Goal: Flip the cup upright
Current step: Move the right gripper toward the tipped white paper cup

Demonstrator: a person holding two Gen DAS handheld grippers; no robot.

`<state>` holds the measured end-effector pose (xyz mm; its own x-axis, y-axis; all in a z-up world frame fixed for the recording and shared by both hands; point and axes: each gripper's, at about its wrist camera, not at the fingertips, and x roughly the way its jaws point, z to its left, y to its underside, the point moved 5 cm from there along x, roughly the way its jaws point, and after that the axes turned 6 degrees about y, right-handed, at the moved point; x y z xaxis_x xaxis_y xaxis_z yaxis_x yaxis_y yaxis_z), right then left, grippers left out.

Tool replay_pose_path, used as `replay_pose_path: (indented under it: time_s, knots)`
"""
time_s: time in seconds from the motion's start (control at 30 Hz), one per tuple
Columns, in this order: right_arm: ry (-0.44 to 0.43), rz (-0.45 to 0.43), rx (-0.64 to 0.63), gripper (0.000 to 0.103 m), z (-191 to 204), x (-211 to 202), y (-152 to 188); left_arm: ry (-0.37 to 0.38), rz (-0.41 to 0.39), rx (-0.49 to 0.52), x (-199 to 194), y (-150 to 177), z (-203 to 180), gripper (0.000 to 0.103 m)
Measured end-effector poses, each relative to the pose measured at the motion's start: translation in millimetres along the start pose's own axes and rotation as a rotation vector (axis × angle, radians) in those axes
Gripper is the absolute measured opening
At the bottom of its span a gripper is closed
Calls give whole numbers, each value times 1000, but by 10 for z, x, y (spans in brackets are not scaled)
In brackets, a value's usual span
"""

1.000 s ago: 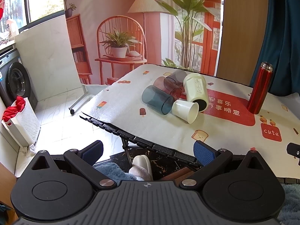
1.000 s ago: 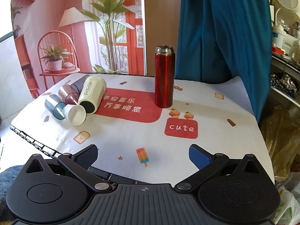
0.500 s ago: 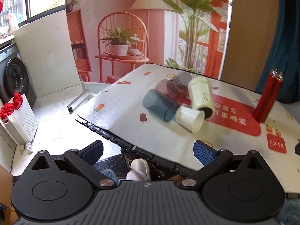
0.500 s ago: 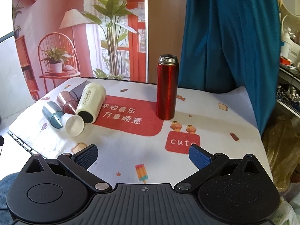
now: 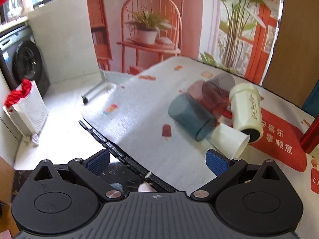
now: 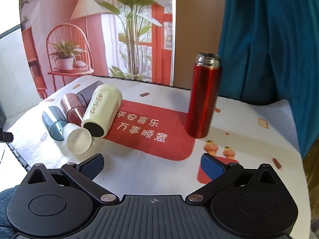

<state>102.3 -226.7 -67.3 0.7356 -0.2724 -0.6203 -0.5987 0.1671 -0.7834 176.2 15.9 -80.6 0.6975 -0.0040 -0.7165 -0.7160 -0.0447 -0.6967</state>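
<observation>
Both tongs spread wide, gripping nothing: white cup (image 5: 229, 139) on its side on table (image 5: 143, 103) amid tipped tumblers, just ahead-right of left gripper (image 5: 157, 159), ahead-left of right gripper (image 6: 152, 164), mouth toward both, left nearer.

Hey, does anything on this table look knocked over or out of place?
Yes. Five cups lie on their sides in a huddle: the cream tumbler, white cup, blue cup, pink cup and grey cup. Only the red flask stands upright. Nothing looks spilled.
</observation>
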Motion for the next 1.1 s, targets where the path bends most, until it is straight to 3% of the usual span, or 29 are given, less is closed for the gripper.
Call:
replay_pose_path:
  time_s: [0.3,0.53,1.1]
  knots:
    - [-3,34,-28,103,204,523,-137,15,65,21,354,134,-21,103]
    - [-28,36,-49,102,419,830,-269,8,102,-18,604,176,74,103]
    - [-306,-1,-193,101,1521,1271,-9,-30,96,-93,721,156,339,103]
